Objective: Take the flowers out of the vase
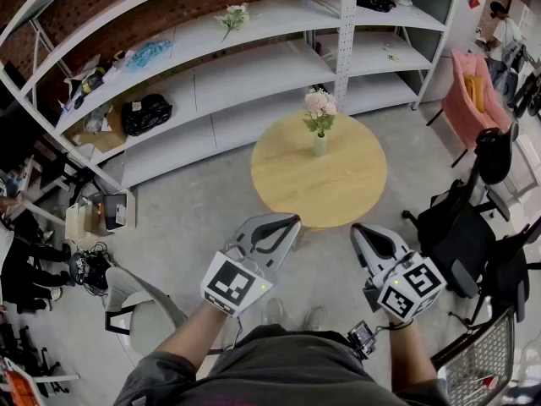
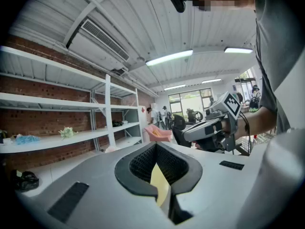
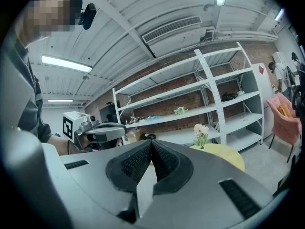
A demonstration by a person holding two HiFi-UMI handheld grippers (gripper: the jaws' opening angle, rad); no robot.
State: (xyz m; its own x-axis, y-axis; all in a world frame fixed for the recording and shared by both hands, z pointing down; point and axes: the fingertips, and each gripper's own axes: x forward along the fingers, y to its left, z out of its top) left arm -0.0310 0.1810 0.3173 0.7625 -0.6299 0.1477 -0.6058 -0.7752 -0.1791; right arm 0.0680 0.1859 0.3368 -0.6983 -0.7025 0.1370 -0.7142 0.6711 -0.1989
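Observation:
Pink flowers (image 1: 319, 104) stand upright in a small clear vase (image 1: 320, 145) near the far edge of a round wooden table (image 1: 296, 184). My two grippers hover side by side over the floor, short of the table's near edge. The left gripper (image 1: 283, 221) is shut with nothing in it, and so is the right gripper (image 1: 365, 232). In the right gripper view the flowers (image 3: 200, 130) and the table (image 3: 228, 156) show beyond the meeting jaw tips (image 3: 151, 144), with the left gripper (image 3: 97, 130) off to the side. The left gripper view has its own shut jaws (image 2: 155, 149) and the right gripper (image 2: 212, 128).
Long white shelves (image 1: 211, 74) line the brick wall behind the table, with another bunch of flowers (image 1: 233, 15) on one. A pink chair (image 1: 473, 91) and black office chairs (image 1: 461, 227) stand to the right, a white chair (image 1: 139, 307) at lower left, a wire basket (image 1: 486, 362) at lower right.

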